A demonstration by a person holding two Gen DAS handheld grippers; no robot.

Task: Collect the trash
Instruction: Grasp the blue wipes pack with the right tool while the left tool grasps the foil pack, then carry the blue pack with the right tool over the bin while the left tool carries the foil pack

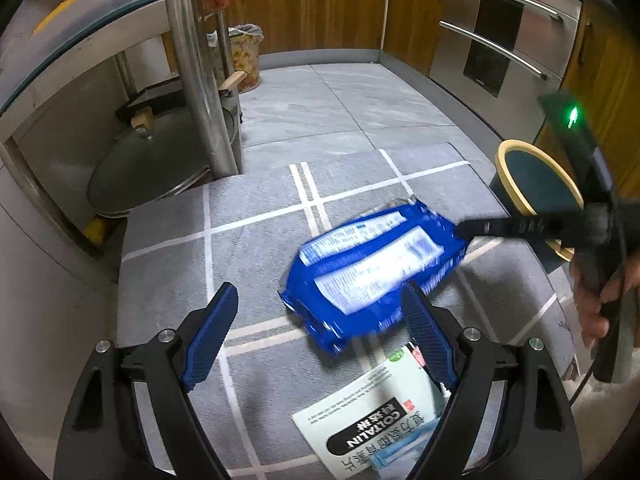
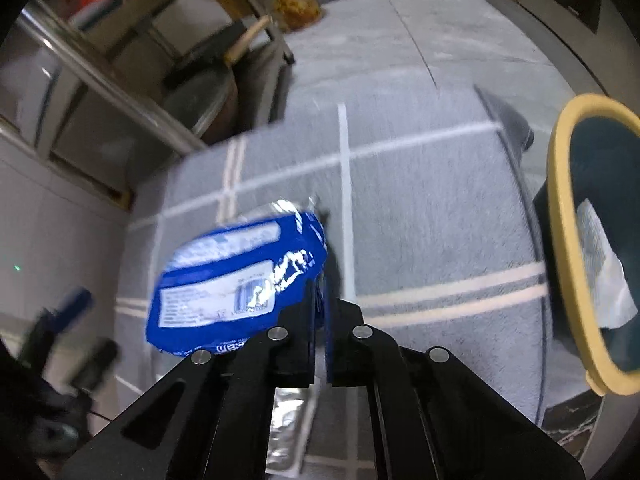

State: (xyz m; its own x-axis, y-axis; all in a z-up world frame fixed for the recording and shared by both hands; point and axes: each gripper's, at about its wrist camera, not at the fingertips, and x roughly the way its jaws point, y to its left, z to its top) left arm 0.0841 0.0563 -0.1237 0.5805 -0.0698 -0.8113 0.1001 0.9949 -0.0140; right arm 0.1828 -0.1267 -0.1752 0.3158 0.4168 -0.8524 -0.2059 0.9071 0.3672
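Observation:
My right gripper [image 2: 319,292] is shut on the edge of a blue snack wrapper [image 2: 232,276] and holds it above the grey rug. The left wrist view shows the same wrapper [image 1: 372,268] hanging from the right gripper [image 1: 464,230]. My left gripper [image 1: 320,312] is open and empty, low over the rug, just left of the wrapper. A white medicine box [image 1: 368,412] lies on the rug under my left gripper. A dark bin with a yellow rim [image 2: 560,240] stands at the right and holds white paper [image 2: 604,276]; it also shows in the left wrist view [image 1: 532,176].
A grey rug with white lines [image 1: 260,240] covers the tiled floor. A metal table leg [image 1: 196,68] and a pan lid [image 1: 160,168] stand at the left. A lined floral bin [image 1: 246,56] sits far back. Steel oven drawers [image 1: 500,40] are at the right.

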